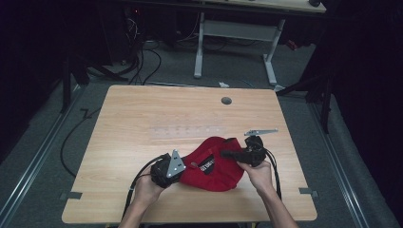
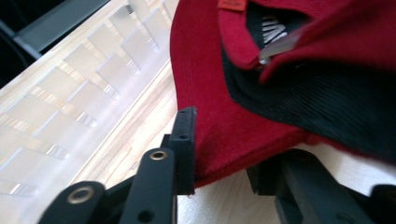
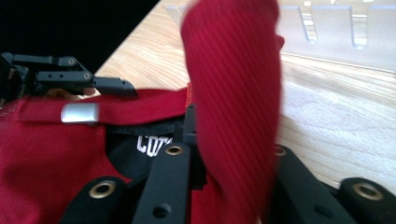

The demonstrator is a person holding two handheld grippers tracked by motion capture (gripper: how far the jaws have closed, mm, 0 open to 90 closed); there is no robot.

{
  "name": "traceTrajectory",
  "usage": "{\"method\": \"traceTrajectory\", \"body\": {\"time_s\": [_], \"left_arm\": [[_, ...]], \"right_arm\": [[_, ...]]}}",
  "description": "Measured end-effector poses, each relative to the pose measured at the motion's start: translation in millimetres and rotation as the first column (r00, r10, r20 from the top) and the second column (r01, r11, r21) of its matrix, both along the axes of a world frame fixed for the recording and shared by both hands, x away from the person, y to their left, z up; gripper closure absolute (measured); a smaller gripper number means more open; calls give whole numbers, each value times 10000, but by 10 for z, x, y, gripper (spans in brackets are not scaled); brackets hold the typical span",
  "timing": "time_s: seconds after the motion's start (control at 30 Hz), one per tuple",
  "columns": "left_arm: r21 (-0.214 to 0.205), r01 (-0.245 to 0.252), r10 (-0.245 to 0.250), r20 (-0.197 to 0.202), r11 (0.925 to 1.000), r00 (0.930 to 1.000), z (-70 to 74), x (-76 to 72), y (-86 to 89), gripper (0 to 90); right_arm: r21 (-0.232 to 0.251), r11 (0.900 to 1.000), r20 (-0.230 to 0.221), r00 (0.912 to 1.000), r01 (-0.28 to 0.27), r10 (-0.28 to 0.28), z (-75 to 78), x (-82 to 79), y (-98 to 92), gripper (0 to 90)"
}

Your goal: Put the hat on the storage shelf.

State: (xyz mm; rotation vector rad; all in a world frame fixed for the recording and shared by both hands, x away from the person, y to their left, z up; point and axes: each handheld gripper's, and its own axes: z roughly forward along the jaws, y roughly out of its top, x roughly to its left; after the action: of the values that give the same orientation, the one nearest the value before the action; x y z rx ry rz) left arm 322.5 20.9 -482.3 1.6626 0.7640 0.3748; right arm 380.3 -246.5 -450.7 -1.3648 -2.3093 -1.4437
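- There's a red fabric cap (image 1: pixel 211 166) with a black inner lining, lying upside down on the light wooden surface (image 1: pixel 142 123), near the front edge on the person's side.
- The left gripper (image 1: pixel 177 167) is at the cap's left edge. In the left gripper view the red brim (image 2: pixel 219 135) runs right between the jaws, with one jaw against its outer face. I can't tell if both pads are actually pressing.
- The right gripper (image 1: pixel 228 153) comes in from the right, over the cap's rear. In the right gripper view a fold of red cloth (image 3: pixel 233 107) stands between the jaws, which look close in on it.
- A small silver metal buckle (image 3: pixel 80 113) sits on the cap's red strap, and the white lettering on the black label (image 3: pixel 152 143) shows inside.
- Both hands rest low on the surface.
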Motion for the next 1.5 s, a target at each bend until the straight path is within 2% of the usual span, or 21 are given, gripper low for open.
{"method": "traceTrajectory", "body": {"time_s": [0.1, 0.17, 0.23, 0.4, 0.47, 0.5, 0.57, 0.63, 0.73, 0.87, 0.93, 1.0, 1.03, 1.1, 1.13, 1.17, 1.27, 1.37, 1.43, 1.47, 1.5], "left_arm": [[117, 310, -310, -21, 9995, 9995, 21, -47, -4, 749], [240, 512, -511, -57, 9984, 9987, 24, -71, -4, 770], [333, 773, -769, -127, 9965, 9970, 18, -89, -7, 789], [698, 737, -745, 86, 9948, 9972, 15, -100, 17, 815], [671, 778, -789, 133, 9947, 9968, 30, -119, 45, 828], [607, 743, -752, 125, 9954, 9971, 48, -125, 59, 850], [472, 746, -750, 59, 9961, 9972, 69, -125, 86, 849], [613, 759, -764, 55, 9952, 9971, 75, -133, 89, 850], [499, 672, -672, -18, 9965, 9977, 87, -134, 134, 850], [283, 395, -394, -38, 9988, 9992, 124, -139, 225, 850], [-32, 219, -220, -103, 9998, 9997, 149, -114, 301, 850], [-249, 22, -24, -111, 9997, 9999, 181, -97, 371, 850], [-399, -71, 67, -115, 9992, 9999, 197, -88, 400, 850], [-804, -316, 299, -227, 9963, 9993, 237, -57, 486, 850], [-804, -316, 299, -227, 9963, 9993, 237, -57, 486, 850], [-920, -415, 393, -254, 9949, 9989, 246, -45, 507, 850], [-1186, -684, 643, -373, 9906, 9972, 267, -12, 564, 850], [-1676, -937, 853, -568, 9814, 9947, 312, 19, 604, 848], [-1979, -1042, 910, -748, 9747, 9930, 353, 62, 656, 847], [-2120, -1105, 953, -809, 9710, 9922, 366, 77, 668, 847], [-2211, -1164, 996, -857, 9683, 9913, 377, 90, 682, 846]], "right_arm": [[-192, 9998, 205, 9998, 19, -15, 10, -9, 17, 712], [-183, 9998, 219, 9998, 7, -3, 6, -5, 17, 699], [-17, 9999, 176, 9998, 119, -118, 2, 10, -5, 628], [330, 9980, 470, 9973, 547, -562, 30, 8, -78, 552], [643, 9942, 649, 9937, 867, -908, 59, 3, -144, 519], [783, 9895, 916, 9874, 1217, -1287, 104, -20, -214, 507], [853, 9879, 1070, 9846, 1292, -1380, 124, -28, -249, 493], [930, 9853, 1323, 9790, 1436, -1552, 164, -66, -305, 479], [1052, 9818, 1449, 9743, 1581, -1724, 178, -86, -337, 460], [1578, 9695, 1718, 9617, 1874, -2138, 227, -124, -427, 453], [1698, 9688, 1625, 9645, 1804, -2081, 223, -126, -453, 451], [1613, 9709, 1597, 9661, 1773, -2029, 212, -123, -459, 450], [1203, 9768, 1595, 9677, 1771, -1951, 181, -122, -437, 450], [810, 9817, 1573, 9704, 1722, -1832, 122, -119, -404, 450], [810, 9817, 1573, 9704, 1722, -1832, 122, -119, -404, 450], [389, 9837, 1570, 9712, 1755, -1795, 35, -113, -369, 451], [67, 9839, 1486, 9728, 1788, -1778, -74, -100, -337, 450], [-785, 9748, 1553, 9684, 2089, -1950, -249, -96, -285, 448], [-1102, 9698, 1602, 9669, 2176, -1988, -346, -93, -270, 442], [-1552, 9611, 1702, 9645, 2285, -2018, -428, -96, -249, 441], [-1741, 9568, 1726, 9638, 2330, -2033, -469, -99, -239, 438]]}}
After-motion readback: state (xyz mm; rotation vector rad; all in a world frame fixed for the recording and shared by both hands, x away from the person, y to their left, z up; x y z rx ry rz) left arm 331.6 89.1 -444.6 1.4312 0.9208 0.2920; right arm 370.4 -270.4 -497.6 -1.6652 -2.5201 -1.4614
